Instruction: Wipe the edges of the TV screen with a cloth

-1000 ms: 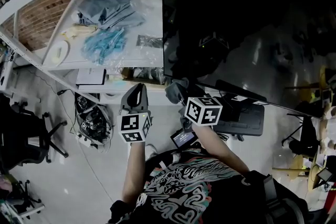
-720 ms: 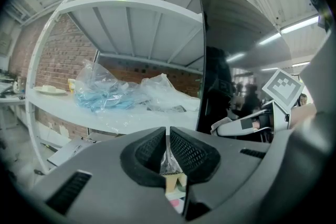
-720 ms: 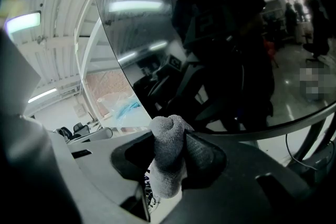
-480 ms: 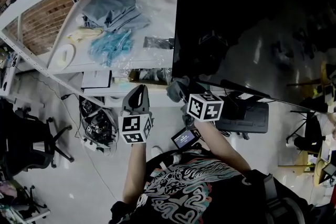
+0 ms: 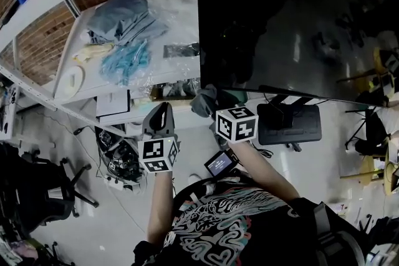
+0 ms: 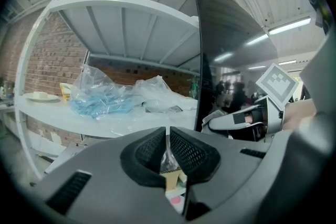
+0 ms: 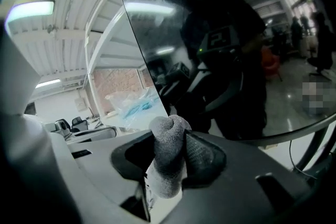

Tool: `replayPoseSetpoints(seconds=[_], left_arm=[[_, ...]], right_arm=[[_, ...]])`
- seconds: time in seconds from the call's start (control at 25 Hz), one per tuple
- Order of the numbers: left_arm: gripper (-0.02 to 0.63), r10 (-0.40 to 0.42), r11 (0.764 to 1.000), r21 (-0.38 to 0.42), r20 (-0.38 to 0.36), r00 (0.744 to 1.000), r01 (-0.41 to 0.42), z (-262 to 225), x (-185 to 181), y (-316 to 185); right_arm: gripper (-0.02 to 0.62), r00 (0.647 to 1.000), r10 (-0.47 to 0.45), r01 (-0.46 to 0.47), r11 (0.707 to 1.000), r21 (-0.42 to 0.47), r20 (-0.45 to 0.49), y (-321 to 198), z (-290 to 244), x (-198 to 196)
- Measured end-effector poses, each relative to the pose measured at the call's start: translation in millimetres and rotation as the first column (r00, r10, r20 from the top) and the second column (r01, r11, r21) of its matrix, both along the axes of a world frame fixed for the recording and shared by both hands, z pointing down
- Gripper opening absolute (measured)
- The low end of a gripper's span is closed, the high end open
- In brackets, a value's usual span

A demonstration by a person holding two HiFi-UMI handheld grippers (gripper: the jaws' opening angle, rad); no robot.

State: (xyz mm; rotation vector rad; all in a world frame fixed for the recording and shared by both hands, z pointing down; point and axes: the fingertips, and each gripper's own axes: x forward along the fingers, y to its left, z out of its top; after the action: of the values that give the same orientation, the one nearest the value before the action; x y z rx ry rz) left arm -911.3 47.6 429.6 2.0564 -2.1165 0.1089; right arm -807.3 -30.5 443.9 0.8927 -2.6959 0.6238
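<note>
Grey cloth (image 7: 168, 160) pinched in right claw (image 7: 171, 138) by TV screen (image 5: 293, 15) lower corner, left claw (image 6: 167, 145) pressed together.

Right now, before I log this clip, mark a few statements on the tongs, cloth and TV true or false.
1. The right tongs are clamped on a grey cloth. True.
2. The left tongs hold a second cloth. False: they are shut with nothing between them.
3. In the head view, the grey cloth sits close by the lower left corner of the TV screen. True.
4. The TV screen shows a bright picture. False: it is dark, with only reflections on it.
5. In the head view, the plastic bags lie on the right of the TV. False: they lie on the white shelf at its left.
</note>
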Motion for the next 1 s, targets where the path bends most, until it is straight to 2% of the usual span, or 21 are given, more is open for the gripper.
replayPoseSetpoints(seconds=[0.2, 0.32, 0.56, 0.76, 0.92, 1.0], left_arm=[[0.035, 0.044, 0.999, 0.017, 0.009, 0.999, -0.045, -3, -1, 1], [0.035, 0.082, 0.996, 0.021, 0.007, 0.997, -0.082, -2, 7, 0], [0.035, 0.164, 0.986, 0.021, 0.011, 0.986, -0.164, 0, 22, 0], [0.035, 0.212, 0.976, 0.052, 0.03, 0.977, -0.213, -16, 37, 1], [0.035, 0.257, 0.958, 0.118, 0.062, 0.964, -0.263, -49, 63, 0], [0.035, 0.262, 0.955, 0.127, 0.073, 0.962, -0.269, -56, 76, 3]], right_arm=[[0.163, 0.996, 0.086, -0.083, 0.99, 0.114, -0.023, 8, -12, 24], [0.163, 0.988, 0.14, -0.123, 0.969, 0.212, -0.066, 15, -20, 42], [0.163, 0.968, 0.232, -0.191, 0.93, 0.315, -0.098, 34, -34, 74], [0.163, 0.944, 0.307, -0.253, 0.907, 0.336, -0.119, 47, -37, 107], [0.163, 0.93, 0.352, -0.296, 0.891, 0.343, -0.11, 50, -41, 134], [0.163, 0.927, 0.361, -0.306, 0.887, 0.346, -0.106, 54, -44, 148]])
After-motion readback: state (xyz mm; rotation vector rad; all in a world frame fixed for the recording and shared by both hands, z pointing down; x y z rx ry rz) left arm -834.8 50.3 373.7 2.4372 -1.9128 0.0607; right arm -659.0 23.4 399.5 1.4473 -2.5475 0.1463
